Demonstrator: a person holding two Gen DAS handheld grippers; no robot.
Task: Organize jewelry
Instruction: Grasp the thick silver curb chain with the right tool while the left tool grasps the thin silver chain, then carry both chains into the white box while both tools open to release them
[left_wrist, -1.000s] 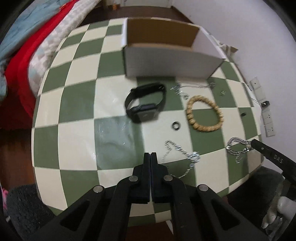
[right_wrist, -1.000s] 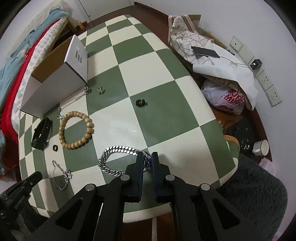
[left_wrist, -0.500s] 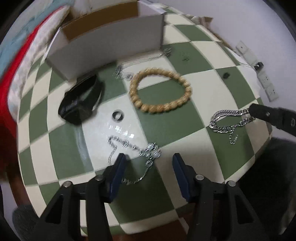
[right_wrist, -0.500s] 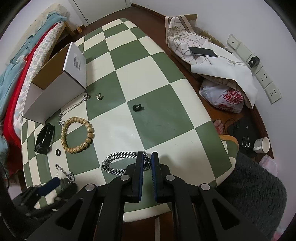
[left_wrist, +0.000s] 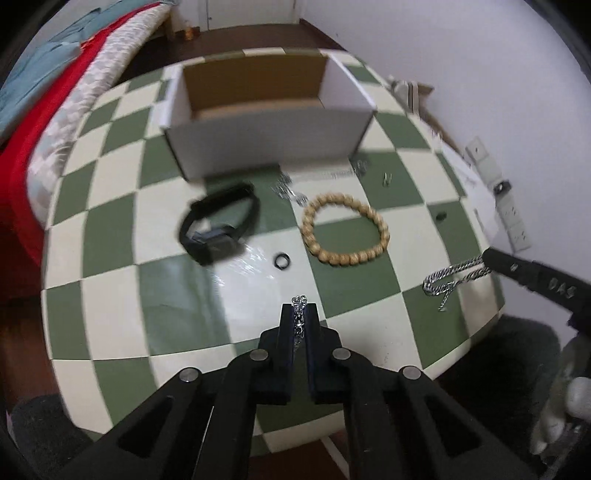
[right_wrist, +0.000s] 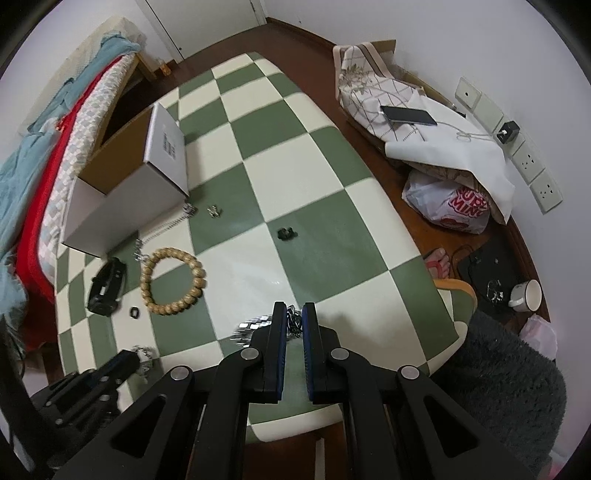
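My left gripper (left_wrist: 300, 308) is shut on a thin silver chain (left_wrist: 298, 317) and holds it over the near part of the checkered table (left_wrist: 177, 306). My right gripper (right_wrist: 294, 308) is shut on a thick silver link bracelet (right_wrist: 253, 326), which hangs off the table in the left wrist view (left_wrist: 452, 277). An open white cardboard box (left_wrist: 266, 114) stands at the far side. Before it lie a black smartwatch (left_wrist: 218, 229), a wooden bead bracelet (left_wrist: 345, 229), a black ring (left_wrist: 282, 260) and a thin necklace (left_wrist: 291, 192).
Small earrings (right_wrist: 213, 211) and a black clip (right_wrist: 286, 233) lie on the table. A bed with a red blanket (left_wrist: 44, 110) is left of the table. Bags, a phone and a mug (right_wrist: 524, 295) sit on the floor at right.
My left gripper opened around the thin silver chain, then shut on it and lifted it. My right gripper has raised the thick bracelet off the table.
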